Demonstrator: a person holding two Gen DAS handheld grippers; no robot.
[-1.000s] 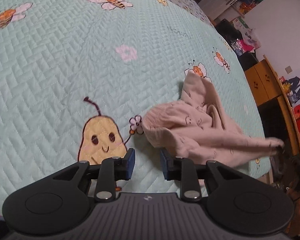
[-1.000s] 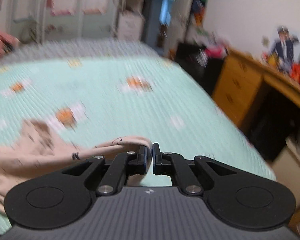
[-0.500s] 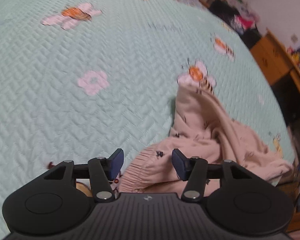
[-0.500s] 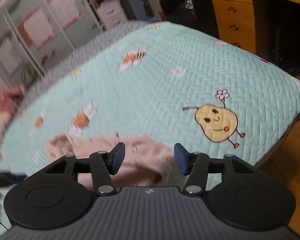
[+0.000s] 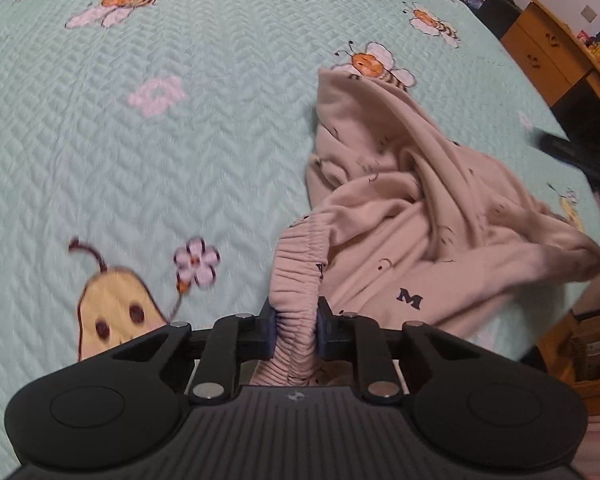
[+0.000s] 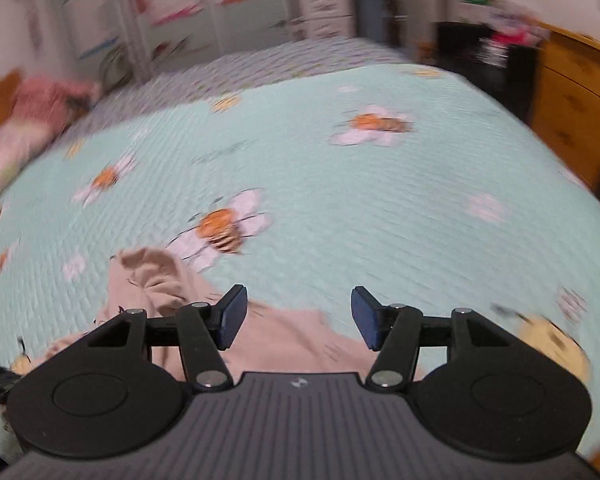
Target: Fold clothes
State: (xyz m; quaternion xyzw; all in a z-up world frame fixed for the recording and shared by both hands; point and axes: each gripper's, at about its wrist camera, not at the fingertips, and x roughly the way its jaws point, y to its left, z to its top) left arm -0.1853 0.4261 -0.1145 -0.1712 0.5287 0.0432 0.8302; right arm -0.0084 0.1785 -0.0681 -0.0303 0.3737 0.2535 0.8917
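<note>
the left gripper was closing on the gathered elastic waistband of a pair of beige trousers, the bunched band pinched between its two pads; the trousers lay crumpled on a mint-green quilted bedspread, just right of the embroidered pear and its small pink flower, with one end of the cloth reaching up to touch a stitched bee farther from the pear; small dark prints and a letter m dotted the fabric; the right gripper hung over the same garment with its jaws apart, blue pads clear of the cloth and nothing between them; in that blurred view the pear sat at the right edge, the trousers spreading left of it below a bee; a wooden dresser stood beyond the bed's far side, well away from the pear.
</note>
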